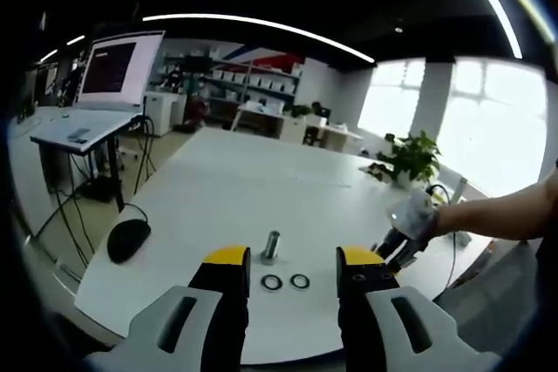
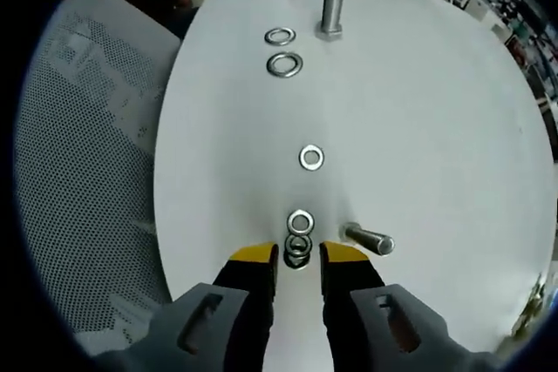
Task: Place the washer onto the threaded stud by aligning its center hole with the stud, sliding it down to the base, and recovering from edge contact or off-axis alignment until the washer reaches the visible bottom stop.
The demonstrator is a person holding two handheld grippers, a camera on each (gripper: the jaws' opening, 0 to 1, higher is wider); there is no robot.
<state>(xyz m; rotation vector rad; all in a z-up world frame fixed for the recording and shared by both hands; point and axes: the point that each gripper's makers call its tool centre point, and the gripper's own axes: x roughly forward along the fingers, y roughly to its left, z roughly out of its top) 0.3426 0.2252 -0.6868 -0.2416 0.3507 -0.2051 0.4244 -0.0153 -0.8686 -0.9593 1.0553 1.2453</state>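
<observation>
Left gripper view: left gripper (image 1: 294,269) held low over the near edge of the white desk (image 1: 235,189), jaws released and wide apart, grasping nothing; upright threaded stud (image 1: 270,246) stands just beyond the jaws, with two washers (image 1: 285,282) lying flat beside its base; stud bare, no washer on it yet; black mouse (image 1: 128,239) off to the left; right gripper (image 1: 403,231) enters from the right on an outstretched forearm, working at the far side of the desk.

Right gripper view: right gripper (image 2: 298,254) angled down at the desk, jaws narrowed either side of a small stack of washers (image 2: 298,248); whether they actually pinch one I cannot tell; another washer (image 2: 301,220) touches the stack, a single washer (image 2: 311,158) further on; a second bolt (image 2: 369,239) lies on its side just right of the jaws; the upright stud sits well apart at the top.

Step judged: picking up a washer; next move calls for a firm edge grip, a lift, then carrying it across to centre the hole over the stud.
</observation>
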